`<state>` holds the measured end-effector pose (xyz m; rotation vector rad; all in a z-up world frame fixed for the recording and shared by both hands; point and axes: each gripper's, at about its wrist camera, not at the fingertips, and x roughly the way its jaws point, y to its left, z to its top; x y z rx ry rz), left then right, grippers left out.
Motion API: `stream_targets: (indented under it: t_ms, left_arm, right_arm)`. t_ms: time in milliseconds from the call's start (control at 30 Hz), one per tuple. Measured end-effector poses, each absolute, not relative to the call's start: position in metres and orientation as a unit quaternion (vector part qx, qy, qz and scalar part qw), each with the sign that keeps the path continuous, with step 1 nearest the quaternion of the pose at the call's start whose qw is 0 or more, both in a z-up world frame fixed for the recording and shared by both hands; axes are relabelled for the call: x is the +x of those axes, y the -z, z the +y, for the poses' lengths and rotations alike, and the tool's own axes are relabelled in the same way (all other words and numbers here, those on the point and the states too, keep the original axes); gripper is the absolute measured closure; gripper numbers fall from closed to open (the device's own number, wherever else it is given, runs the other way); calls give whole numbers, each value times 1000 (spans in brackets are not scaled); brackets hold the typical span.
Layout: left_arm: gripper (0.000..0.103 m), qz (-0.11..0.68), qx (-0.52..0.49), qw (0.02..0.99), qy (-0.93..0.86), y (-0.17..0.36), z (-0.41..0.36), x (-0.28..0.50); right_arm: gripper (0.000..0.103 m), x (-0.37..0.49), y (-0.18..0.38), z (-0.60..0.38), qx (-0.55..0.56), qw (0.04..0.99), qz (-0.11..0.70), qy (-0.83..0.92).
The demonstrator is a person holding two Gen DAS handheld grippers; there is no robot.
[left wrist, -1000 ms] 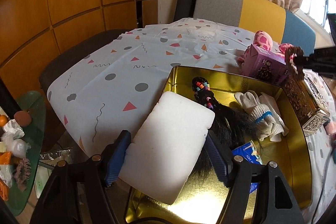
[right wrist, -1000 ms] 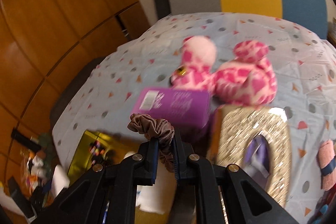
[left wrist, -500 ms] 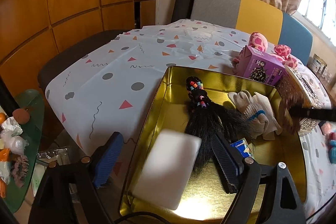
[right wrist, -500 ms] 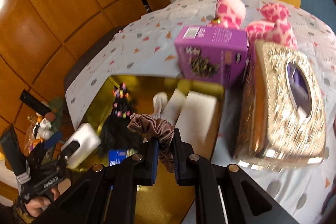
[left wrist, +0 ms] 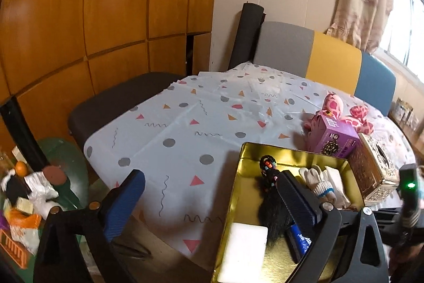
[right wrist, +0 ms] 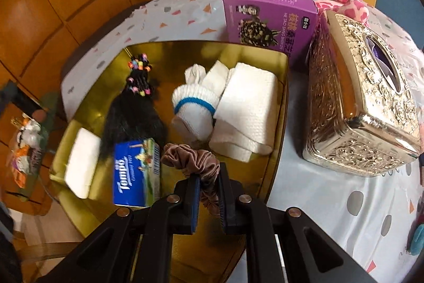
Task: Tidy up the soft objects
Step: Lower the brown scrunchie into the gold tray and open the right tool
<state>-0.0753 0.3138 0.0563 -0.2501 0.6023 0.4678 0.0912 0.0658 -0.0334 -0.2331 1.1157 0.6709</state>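
Scrunchie (right wrist: pixel 190 158) in rt hand-held gripper (right wrist: pixel 208 199)

You see a glossy gold metal tray (right wrist: pixel 281 86), a velvety mauve cloth scrunchie (right wrist: pixel 190 158), an embossed shiny metal tissue box (right wrist: pixel 357 102) and a matt white foam sponge (right wrist: pixel 79 161).

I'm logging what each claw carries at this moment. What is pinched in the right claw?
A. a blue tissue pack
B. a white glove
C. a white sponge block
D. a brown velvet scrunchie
D: in the right wrist view the right claw is shut on the brown velvet scrunchie, held over the gold tin, while the sponge block, tissue pack and glove lie inside it.
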Motion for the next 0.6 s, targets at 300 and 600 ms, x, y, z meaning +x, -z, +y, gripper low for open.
stream_targets:
  t_ms: [300, 600]
  left_arm:
    - [3, 337, -118, 920, -159, -17, 262, -57]
    - [3, 341, -94, 927, -129, -17, 225, -46]
  right_arm:
    - [79, 95, 42, 72, -135, 802, 509, -282]
    - [63, 85, 34, 73, -140, 812, 488, -286]
